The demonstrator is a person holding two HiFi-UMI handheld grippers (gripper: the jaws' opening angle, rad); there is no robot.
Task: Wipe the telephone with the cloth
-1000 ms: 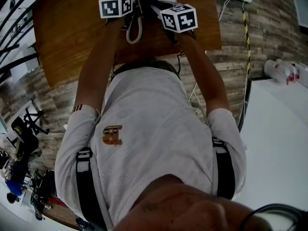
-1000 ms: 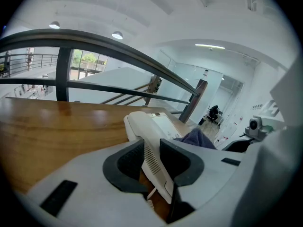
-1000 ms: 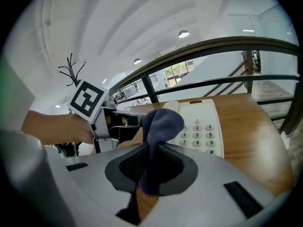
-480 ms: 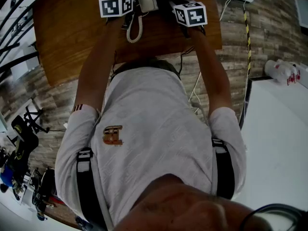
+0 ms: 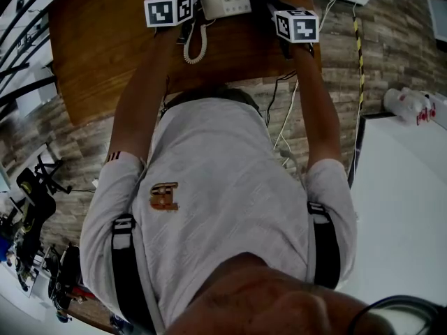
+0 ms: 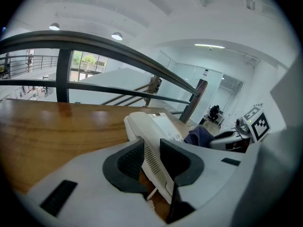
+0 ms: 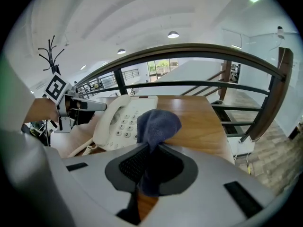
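- Pale shirt (image 5: 223, 187) fills the near part of the head view. Both forearms reach fwd over a wooden table (image 5: 105, 47).
- Coiled cord (image 5: 195, 44) lies on the table on the person's side of the left gripper (image 6: 151, 162), just beside it.
- Left gripper: jaws pressed onto the near edge of the white telephone (image 6: 158, 131), w/ the slotted side of its body pinched btw the pads.
- Right gripper (image 7: 150, 167): jaws clamped on the dark blue cloth (image 7: 158, 122). One bunched end pokes out past the tips, and the rest hangs down btw the pads.
- Telephone lies flat on the table btw the two grippers, left one on it and right one off its right side.
- Handset (image 7: 111, 117) rests along the phone's left side, keypad (image 7: 124, 124) to its right.
- Cloth bunch is at the phone's right edge, just beside the keypad. Can't tell if it touches.
- Far: dark curved railing (image 7: 189, 51) past the table's far edge, bright hall behind.
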